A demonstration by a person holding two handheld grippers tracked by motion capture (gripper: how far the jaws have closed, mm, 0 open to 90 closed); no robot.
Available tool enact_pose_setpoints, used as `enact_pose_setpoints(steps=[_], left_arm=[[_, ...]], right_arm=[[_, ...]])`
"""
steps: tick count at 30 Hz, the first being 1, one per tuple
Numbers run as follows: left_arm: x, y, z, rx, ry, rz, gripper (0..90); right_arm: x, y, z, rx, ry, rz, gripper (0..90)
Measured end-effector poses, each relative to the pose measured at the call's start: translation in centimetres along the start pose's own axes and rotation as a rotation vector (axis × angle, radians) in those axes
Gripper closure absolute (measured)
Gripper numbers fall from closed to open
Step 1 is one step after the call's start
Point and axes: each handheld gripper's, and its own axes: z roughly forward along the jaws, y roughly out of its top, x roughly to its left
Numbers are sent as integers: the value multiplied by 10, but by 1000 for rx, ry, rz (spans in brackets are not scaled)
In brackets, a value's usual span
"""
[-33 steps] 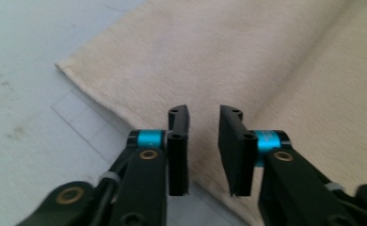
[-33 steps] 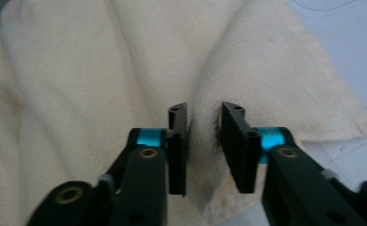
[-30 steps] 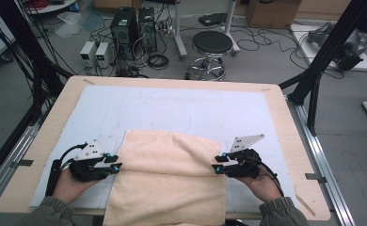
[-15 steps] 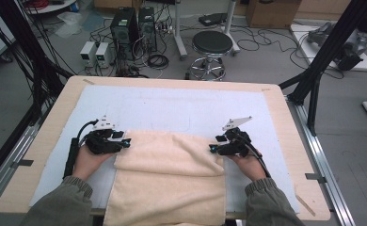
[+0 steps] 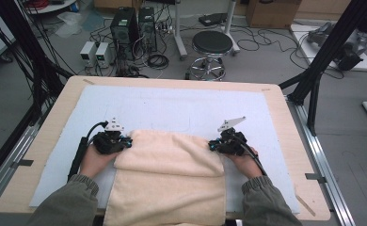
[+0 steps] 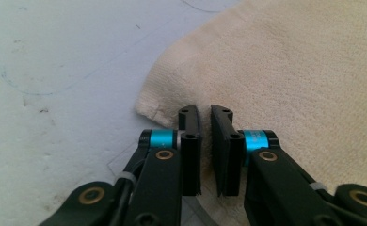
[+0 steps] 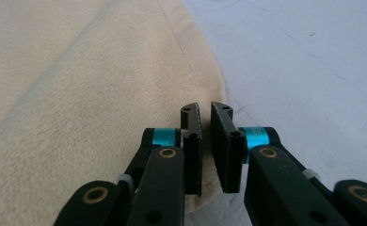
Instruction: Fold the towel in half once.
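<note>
While the cream towel (image 5: 170, 181) lies on the near half of the white mat (image 5: 172, 106), its far part is folded back toward the person and its near part hangs over the table's front edge. The left gripper (image 5: 125, 142) sits at the left end of the folded edge and the right gripper (image 5: 213, 145) at the right end, both low on the mat and pointing inward at the cloth. In the left gripper view the two black jaws have just been closing and now stand almost together, with only a thin slit between them, at the rounded corner of the towel (image 6: 285, 70); cloth is seen around and under the tips, but it cannot be told if a layer is pinched inside the slit. In the right gripper view the picture is the same: the jaws have just been closing, they are nearly shut, and they sit on the edge of the towel (image 7: 87, 108), where cloth meets mat (image 7: 308, 66). The wooden table (image 5: 285, 103) carries the mat.
</note>
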Motion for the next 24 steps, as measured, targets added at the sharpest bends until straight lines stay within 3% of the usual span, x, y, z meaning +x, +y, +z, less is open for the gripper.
enact_pose_setpoints(steps=[4, 9, 11, 13, 14, 16, 17, 19, 21, 24], left_arm=[[0, 2, -20, -65, 1, -6, 845], [-14, 0, -68, -156, -13, 40, 845], [-25, -5, -90, -191, -50, 56, 845], [-38, -15, -111, -213, -111, 95, 845], [-45, -21, -119, -224, -172, 115, 843], [-55, -34, -130, -225, -355, 167, 755], [-60, -40, -135, -225, -369, 208, 686], [-62, -47, -137, -209, -374, 240, 620], [-55, -48, -133, -189, -341, 204, 609], [-42, -46, -122, -200, -293, 148, 602]], right_arm=[[6, 4, -16, -42, 25, -13, 843], [26, 15, -52, -96, 41, -57, 844], [39, 17, -67, -112, 55, -96, 844], [57, 15, -81, -127, 97, -116, 844], [68, 13, -88, -139, 129, -129, 840], [86, 7, -99, -146, 222, -162, 797], [92, 4, -104, -144, 255, -164, 774], [97, -1, -109, -139, 278, -156, 706], [94, -4, -109, -135, 258, -148, 677], [81, -7, -99, -129, 204, -124, 638]])
